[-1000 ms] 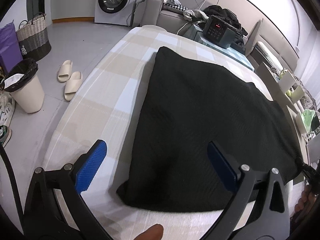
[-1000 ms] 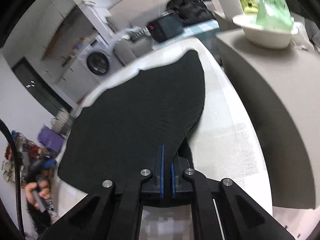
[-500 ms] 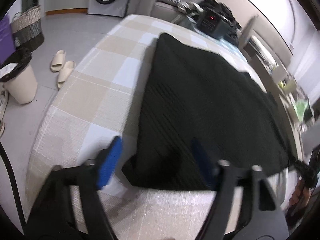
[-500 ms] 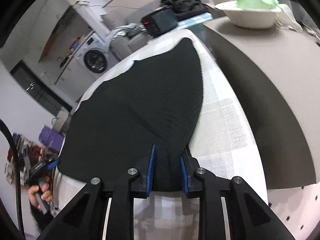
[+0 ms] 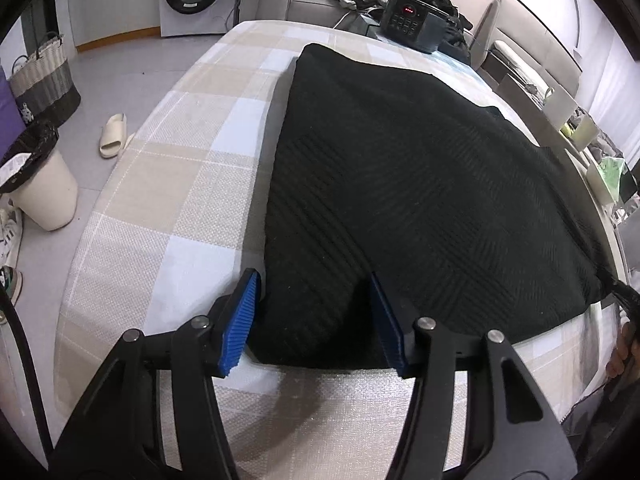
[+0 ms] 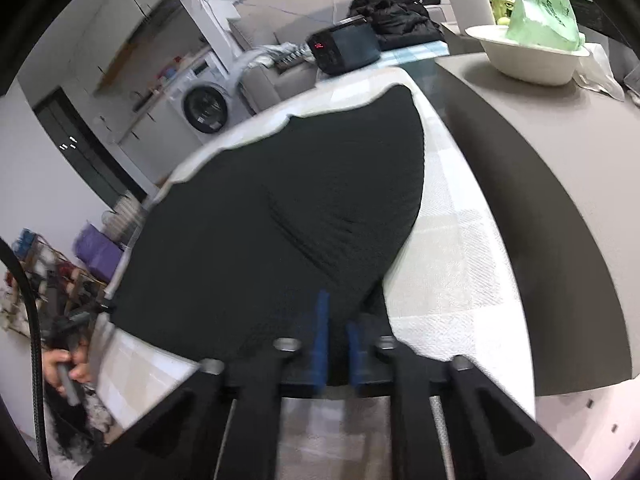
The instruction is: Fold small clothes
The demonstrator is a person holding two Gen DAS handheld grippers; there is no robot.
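A black knitted garment (image 5: pixel 400 184) lies spread flat on a checked beige and white tablecloth (image 5: pixel 192 184). My left gripper (image 5: pixel 316 320) is open, with its blue pads on either side of the garment's near left corner. In the right wrist view the same garment (image 6: pixel 280 216) fills the middle. My right gripper (image 6: pixel 334 344) is shut on the garment's near right corner, and the cloth is bunched between its blue pads.
A black radio (image 5: pixel 412 20) stands at the table's far end. A grey counter (image 6: pixel 560 184) with a white bowl (image 6: pixel 528 56) runs along the right. On the floor to the left are a bin (image 5: pixel 36 184), a slipper (image 5: pixel 114 136) and a basket (image 5: pixel 44 80).
My left gripper moved forward and narrowed until its pads came around the garment's near left corner. My right gripper stayed clamped on the near right corner and shifted slightly.
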